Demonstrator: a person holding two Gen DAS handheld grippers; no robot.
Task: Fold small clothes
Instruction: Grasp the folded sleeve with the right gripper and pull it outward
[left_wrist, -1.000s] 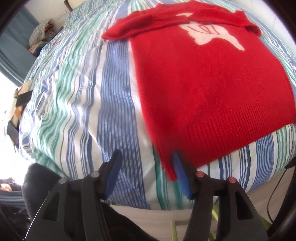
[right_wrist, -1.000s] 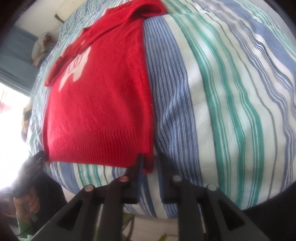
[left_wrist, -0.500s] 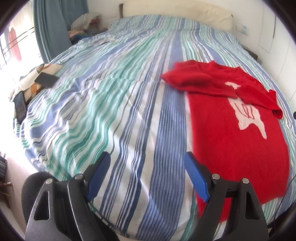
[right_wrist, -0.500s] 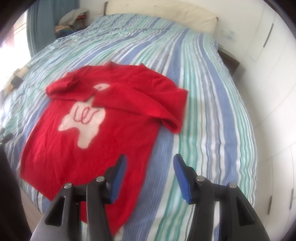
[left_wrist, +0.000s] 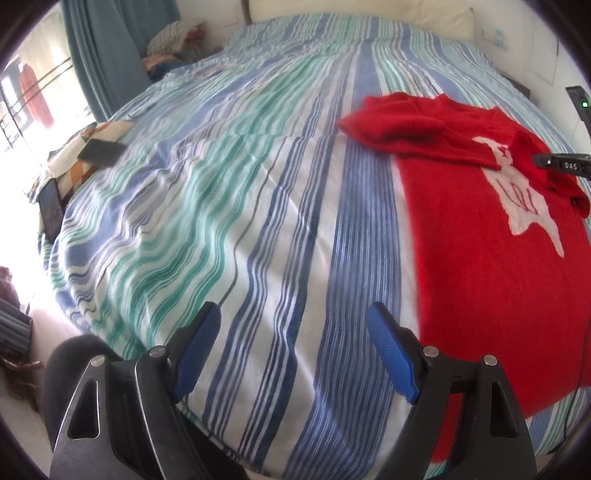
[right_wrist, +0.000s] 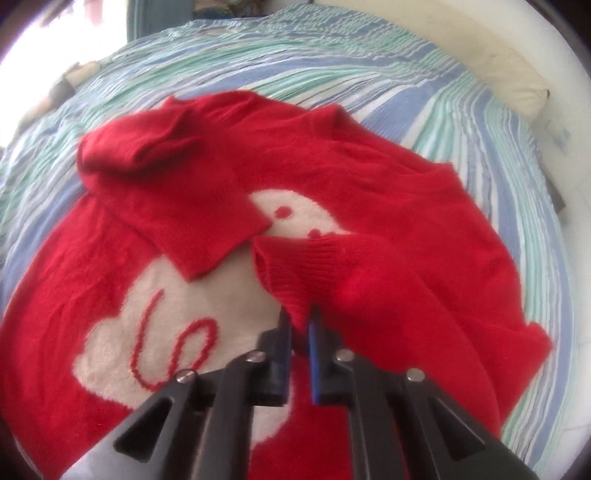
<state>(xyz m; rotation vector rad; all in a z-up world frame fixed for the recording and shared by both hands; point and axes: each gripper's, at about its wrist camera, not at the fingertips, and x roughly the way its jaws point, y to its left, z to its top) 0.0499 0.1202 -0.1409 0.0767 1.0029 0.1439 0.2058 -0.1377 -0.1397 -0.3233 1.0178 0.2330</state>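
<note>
Pinching the sweater (right_wrist: 424, 229) cuff now, the right gripper (right_wrist: 300, 317) has closed — left gripper (left_wrist: 295, 347) (jaws wide) unchanged.

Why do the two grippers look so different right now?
The left gripper is open with nothing between its fingers; the right gripper is pinched shut on the sweater sleeve. The left one hovers over the striped bedspread beside the red sweater; the right one is over the sweater's white picture. Both have black frames and blue pads.
</note>
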